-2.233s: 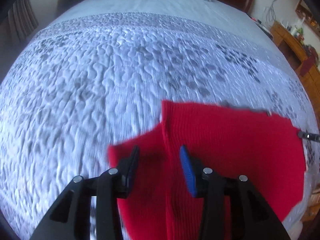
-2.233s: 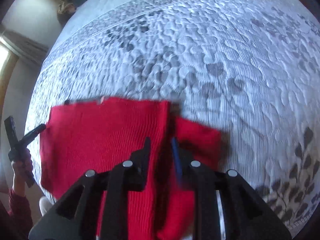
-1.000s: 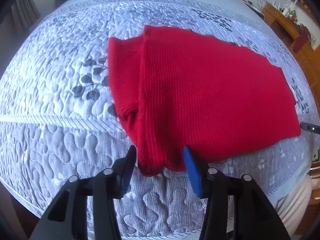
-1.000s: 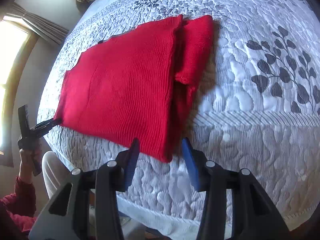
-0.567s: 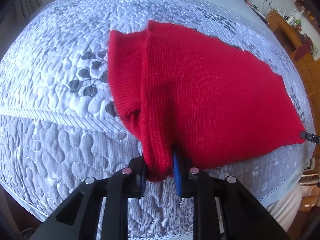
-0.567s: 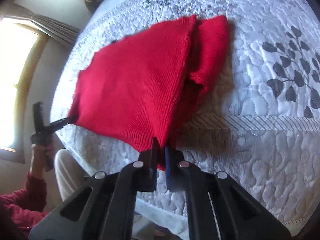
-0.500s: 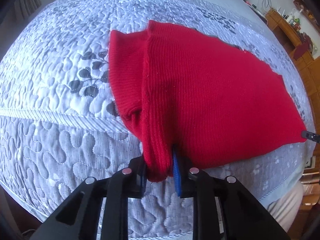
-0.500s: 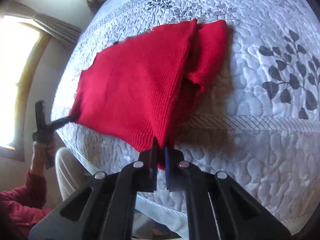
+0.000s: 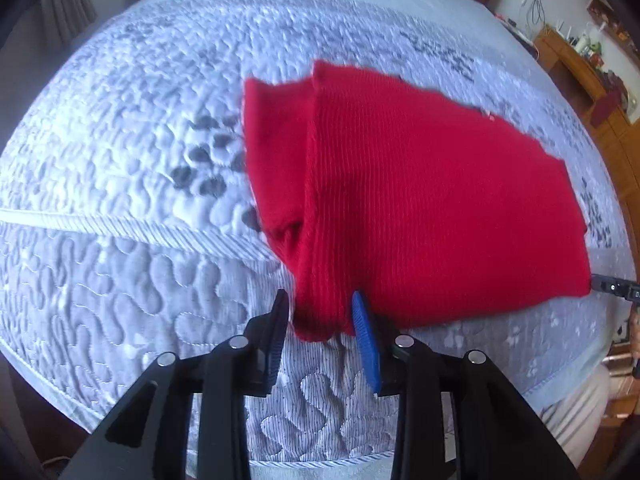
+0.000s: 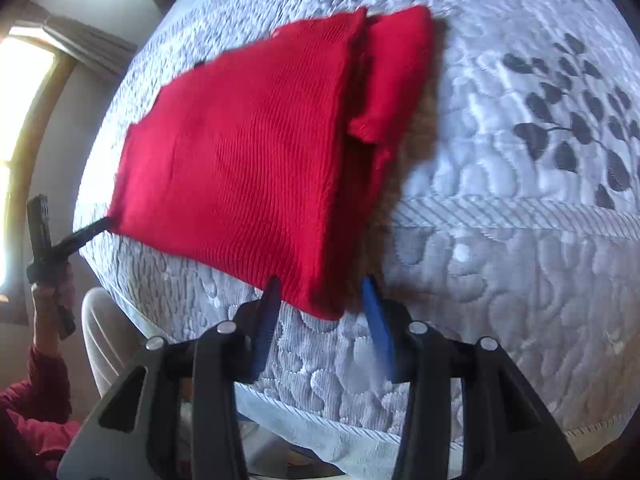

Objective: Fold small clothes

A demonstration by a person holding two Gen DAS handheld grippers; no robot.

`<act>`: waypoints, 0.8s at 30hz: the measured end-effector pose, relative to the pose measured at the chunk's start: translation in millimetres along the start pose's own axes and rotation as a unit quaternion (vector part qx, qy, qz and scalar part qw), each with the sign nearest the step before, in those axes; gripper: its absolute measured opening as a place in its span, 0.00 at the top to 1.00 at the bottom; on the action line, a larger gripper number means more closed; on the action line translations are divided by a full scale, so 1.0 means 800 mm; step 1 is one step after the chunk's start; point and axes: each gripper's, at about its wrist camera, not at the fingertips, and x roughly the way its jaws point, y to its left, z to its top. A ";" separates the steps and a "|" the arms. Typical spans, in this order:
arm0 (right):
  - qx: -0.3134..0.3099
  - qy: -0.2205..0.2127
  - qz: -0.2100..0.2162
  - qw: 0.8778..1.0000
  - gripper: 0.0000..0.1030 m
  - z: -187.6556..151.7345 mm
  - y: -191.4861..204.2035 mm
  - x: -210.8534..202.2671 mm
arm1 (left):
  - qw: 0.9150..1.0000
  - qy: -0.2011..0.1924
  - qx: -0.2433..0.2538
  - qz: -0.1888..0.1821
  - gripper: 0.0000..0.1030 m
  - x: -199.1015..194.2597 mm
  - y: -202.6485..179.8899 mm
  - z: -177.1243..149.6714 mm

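Half a second ago both grippers pinch the sweater's (image 9: 420, 200) near corners; now the left gripper's (image 9: 320, 320) jaws are opening, the bunched corner loose between its pads. The right gripper's (image 10: 320, 300) jaws are opening too, its corner lying between them on the quilt (image 10: 520, 280), unclamped.

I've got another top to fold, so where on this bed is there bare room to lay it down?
The quilt is bare beyond the red sweater on its folded-sleeve side, over the leaf print. The strip between the sweater's near edge and the bed's edge is narrow and crowded: the left tool and right tool, jaws opening, straddle its near corners.
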 end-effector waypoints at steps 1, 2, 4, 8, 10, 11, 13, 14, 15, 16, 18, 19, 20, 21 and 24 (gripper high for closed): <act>0.011 -0.004 0.001 1.000 0.58 0.003 -0.005 -0.005 | 1.000 -0.009 0.002 0.000 0.68 -0.008 -0.005 0.006; 0.018 -0.006 0.003 1.000 0.55 0.006 -0.010 -0.009 | 1.000 -0.014 0.005 -0.004 0.68 -0.014 -0.011 0.012; 0.039 -0.007 -0.004 0.999 0.52 0.021 -0.017 -0.014 | 1.000 -0.019 0.015 -0.017 0.67 -0.022 -0.032 0.029; 0.061 -0.010 0.004 0.998 0.38 0.051 -0.022 -0.016 | 0.999 -0.024 0.036 -0.026 0.53 -0.014 -0.090 0.071; 0.067 -0.008 0.003 0.998 0.37 0.068 -0.021 -0.010 | 0.998 -0.022 0.051 -0.025 0.52 0.002 -0.114 0.091; 0.069 -0.004 0.002 0.998 0.37 0.077 -0.022 -0.005 | 0.998 -0.015 0.057 -0.017 0.52 0.015 -0.123 0.100; 0.077 0.001 0.008 0.997 0.37 0.086 -0.024 0.004 | 0.998 -0.002 0.055 -0.010 0.52 0.040 -0.133 0.115; 0.082 0.005 0.013 0.997 0.37 0.091 -0.026 0.009 | 0.999 0.003 0.051 -0.014 0.52 0.050 -0.134 0.118; 0.085 0.007 0.018 0.996 0.37 0.094 -0.028 0.013 | 0.999 0.011 0.048 -0.019 0.52 0.060 -0.134 0.122; 0.088 0.009 0.022 0.996 0.37 0.097 -0.030 0.017 | 0.999 0.019 0.045 -0.021 0.52 0.071 -0.133 0.126; 0.093 0.015 0.027 0.995 0.37 0.103 -0.032 0.028 | 0.998 0.028 0.046 -0.012 0.52 0.086 -0.128 0.126; 0.094 0.017 0.027 0.995 0.37 0.105 -0.034 0.030 | 0.998 0.037 0.046 -0.011 0.52 0.095 -0.125 0.126; 0.096 0.019 0.027 0.995 0.37 0.107 -0.035 0.034 | 0.998 0.041 0.043 -0.016 0.52 0.101 -0.120 0.126; 0.100 0.022 0.028 0.994 0.36 0.110 -0.037 0.040 | 0.998 0.041 0.040 -0.024 0.52 0.103 -0.116 0.125; 0.104 0.019 0.031 0.994 0.39 0.116 -0.040 0.048 | 0.998 0.043 0.040 -0.037 0.52 0.108 -0.110 0.124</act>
